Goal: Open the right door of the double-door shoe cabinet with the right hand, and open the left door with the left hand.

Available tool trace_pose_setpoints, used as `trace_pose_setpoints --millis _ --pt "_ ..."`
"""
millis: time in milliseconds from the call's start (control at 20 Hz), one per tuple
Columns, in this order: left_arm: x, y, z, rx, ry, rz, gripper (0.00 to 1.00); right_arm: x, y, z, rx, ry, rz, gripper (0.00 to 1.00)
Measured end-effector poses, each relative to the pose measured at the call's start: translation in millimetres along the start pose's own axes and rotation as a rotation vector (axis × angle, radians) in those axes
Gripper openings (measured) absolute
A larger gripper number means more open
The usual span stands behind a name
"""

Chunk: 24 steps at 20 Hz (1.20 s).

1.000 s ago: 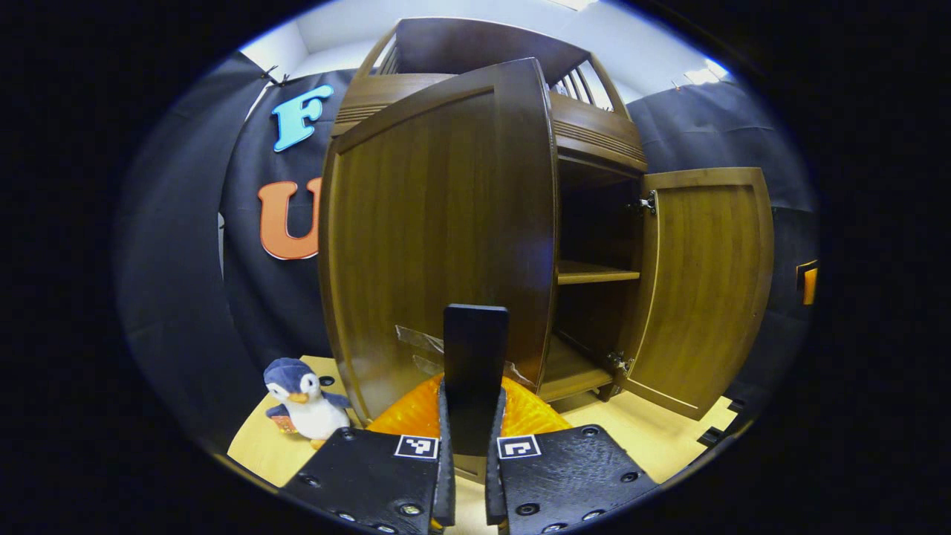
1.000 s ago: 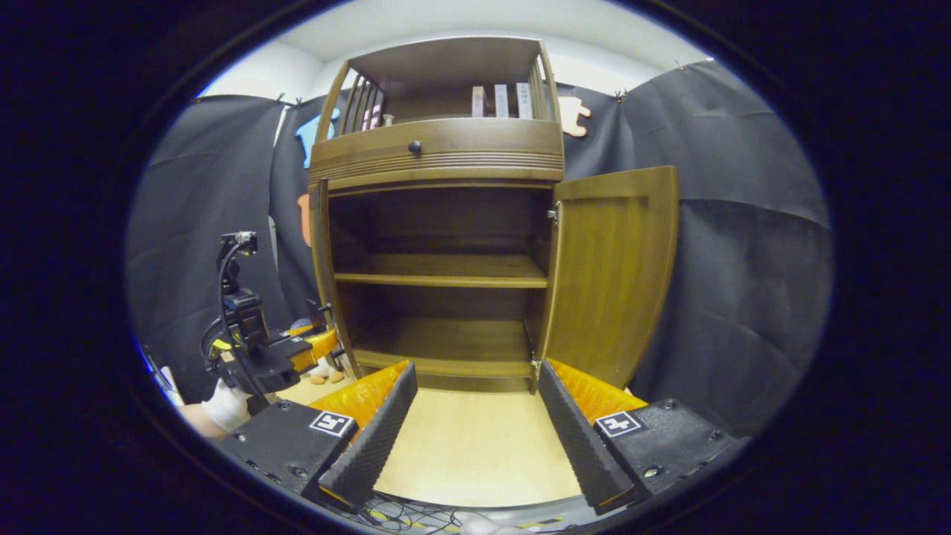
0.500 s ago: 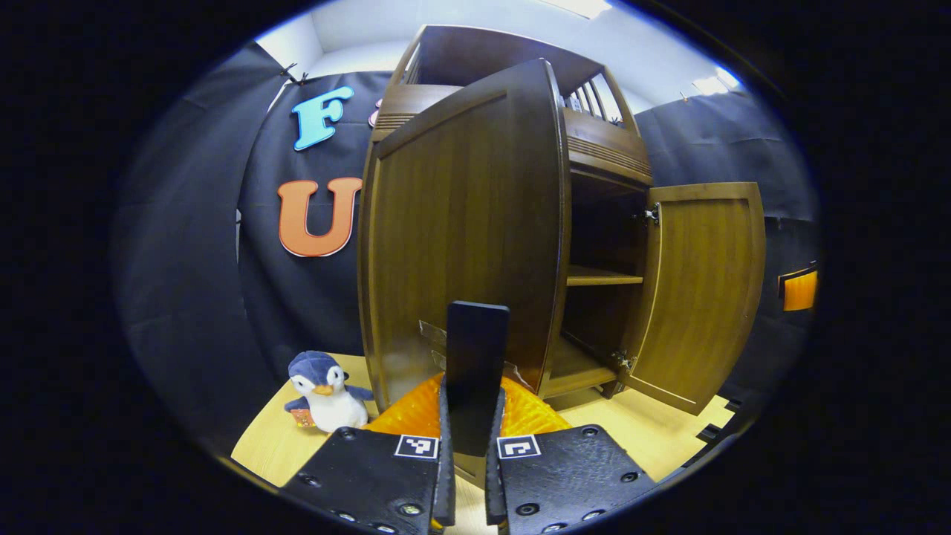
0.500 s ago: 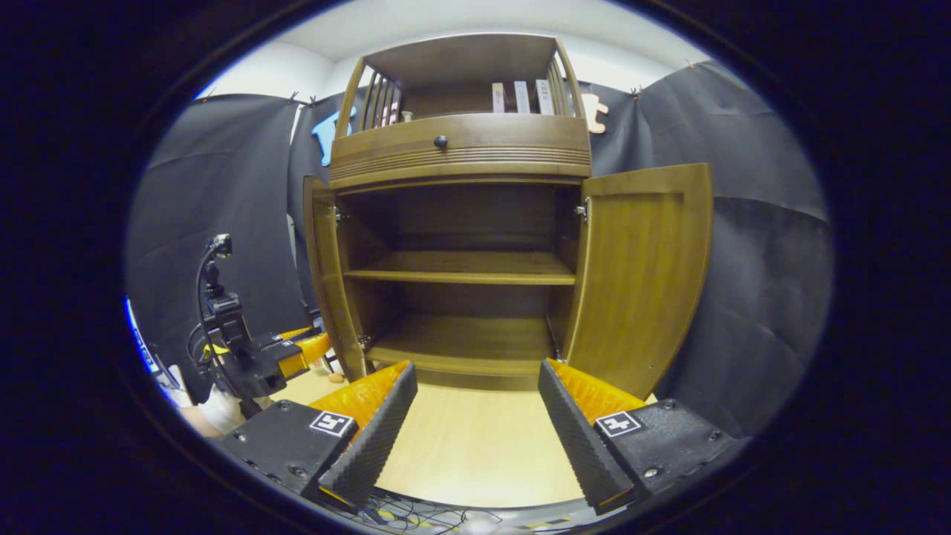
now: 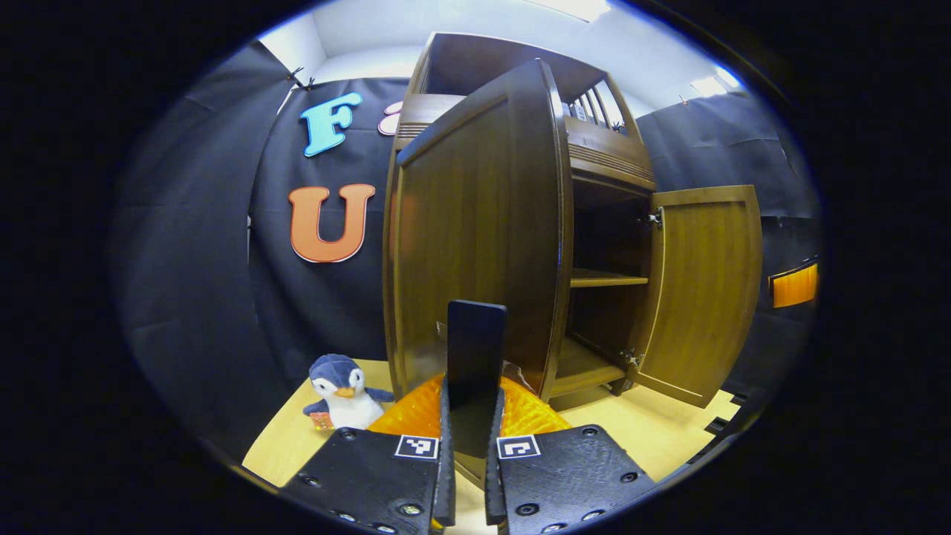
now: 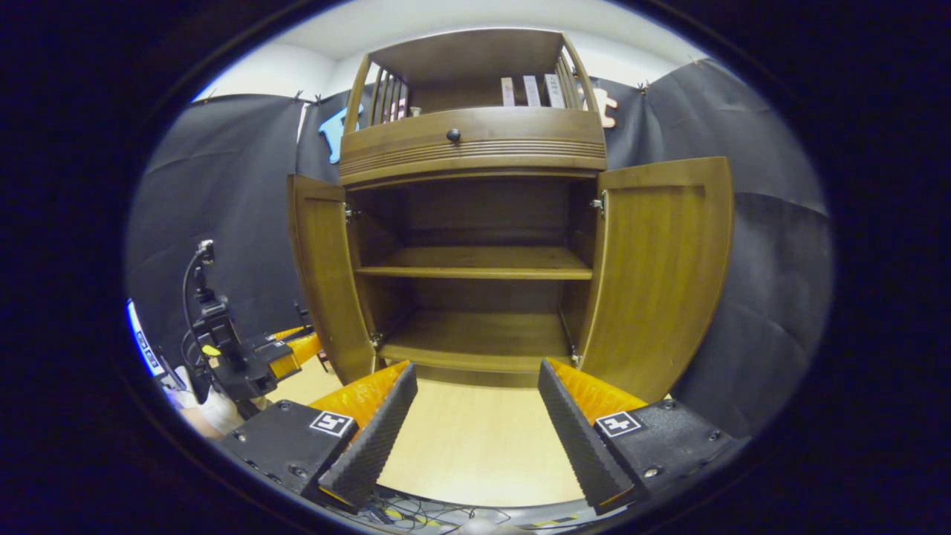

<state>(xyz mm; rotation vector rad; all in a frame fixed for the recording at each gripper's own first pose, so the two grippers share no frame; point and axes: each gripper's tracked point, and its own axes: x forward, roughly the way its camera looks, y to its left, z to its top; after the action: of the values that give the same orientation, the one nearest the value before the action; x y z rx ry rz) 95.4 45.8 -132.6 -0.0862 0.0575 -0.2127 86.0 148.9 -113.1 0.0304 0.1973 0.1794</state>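
We keep our left tool (image 5: 469, 416) nipped on the stiff, hinged left door (image 5: 475, 238) at its twelve-o'clock free edge, our right tool (image 6: 475, 416) gaping wide.

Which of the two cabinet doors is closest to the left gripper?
The left door. It stands open right in front of the shut left gripper; the right door hangs open farther off, beyond the shelves.

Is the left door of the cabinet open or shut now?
Open. The left door stands swung out from the cabinet, and both shelves inside show.
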Motion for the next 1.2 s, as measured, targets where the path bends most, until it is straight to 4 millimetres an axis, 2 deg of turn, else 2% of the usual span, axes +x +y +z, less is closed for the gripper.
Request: trace_pose_setpoints --millis 500,750,800,850,900,1050,1200 --pt "-20.1 51.5 -0.4 -0.008 0.001 0.105 0.14 6.4 19.5 -1.6 -0.006 0.017 0.039 1.00" --pt "-24.2 75.6 -1.8 -0.017 0.008 0.141 0.13 8.6 25.3 -3.0 -0.012 0.024 0.053 1.00" --pt "-25.0 82.0 0.3 -0.020 -0.002 0.159 0.14 9.1 27.0 -4.2 -0.011 0.027 0.056 1.00" --pt "-21.7 98.0 -5.2 -0.039 0.011 0.216 0.13 9.7 28.5 -5.3 -0.011 0.031 0.059 1.00" --pt "-24.9 103.0 -2.5 -0.059 0.004 0.209 0.01 10.2 29.8 -5.4 -0.011 0.034 0.064 1.00" --pt "-22.3 102.8 1.0 -0.080 -0.014 0.168 0.00 13.3 29.7 -5.7 -0.013 0.037 0.065 1.00" --pt "-21.7 113.5 -0.2 -0.044 -0.020 0.137 0.00 17.6 29.4 -8.2 -0.007 0.048 0.065 1.00"
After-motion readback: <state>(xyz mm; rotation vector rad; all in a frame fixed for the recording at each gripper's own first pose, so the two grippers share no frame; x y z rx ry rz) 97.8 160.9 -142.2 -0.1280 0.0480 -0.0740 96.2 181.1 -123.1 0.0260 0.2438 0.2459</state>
